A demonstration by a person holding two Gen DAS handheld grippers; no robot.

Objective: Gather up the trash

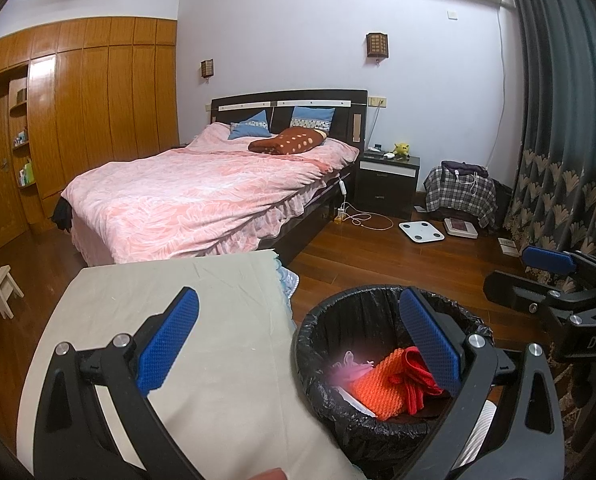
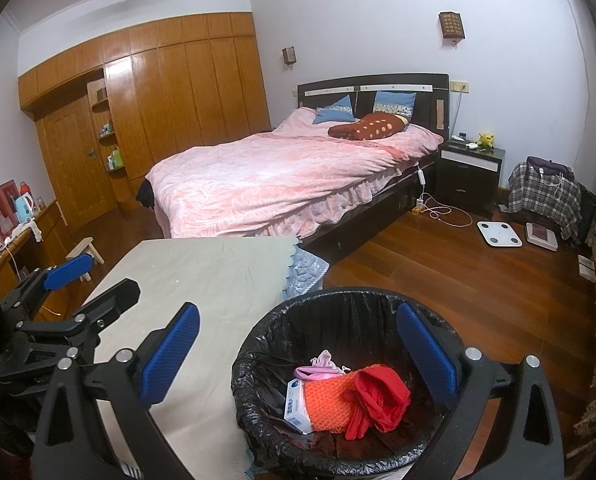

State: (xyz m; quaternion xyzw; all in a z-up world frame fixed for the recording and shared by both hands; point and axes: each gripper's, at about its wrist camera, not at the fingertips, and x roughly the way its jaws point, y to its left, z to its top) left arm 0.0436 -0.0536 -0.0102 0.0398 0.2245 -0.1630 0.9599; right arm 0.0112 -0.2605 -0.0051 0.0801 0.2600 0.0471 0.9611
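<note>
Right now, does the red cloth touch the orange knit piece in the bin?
Touching. The right wrist view shows the red cloth lying directly on the orange knit piece, with no gap.

A round black-lined trash bin (image 2: pixel 338 360) stands on the brown wooden floor (image 2: pixel 458 272), just at 3 o'clock of the beige cloth-covered table (image 2: pixel 201 280). In it lie an orange knitted cloth (image 2: pixel 326 404), a red fabric piece (image 2: pixel 378 404) and a small white carton (image 2: pixel 295 406). At 12 o'clock stands the pink-quilted bed (image 2: pixel 277 180).

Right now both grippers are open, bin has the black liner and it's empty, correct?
Not empty. The right wrist view shows the bin holding a red cloth, an orange knitted piece and a small box. Left gripper and right gripper are open; the liner is black.
</note>
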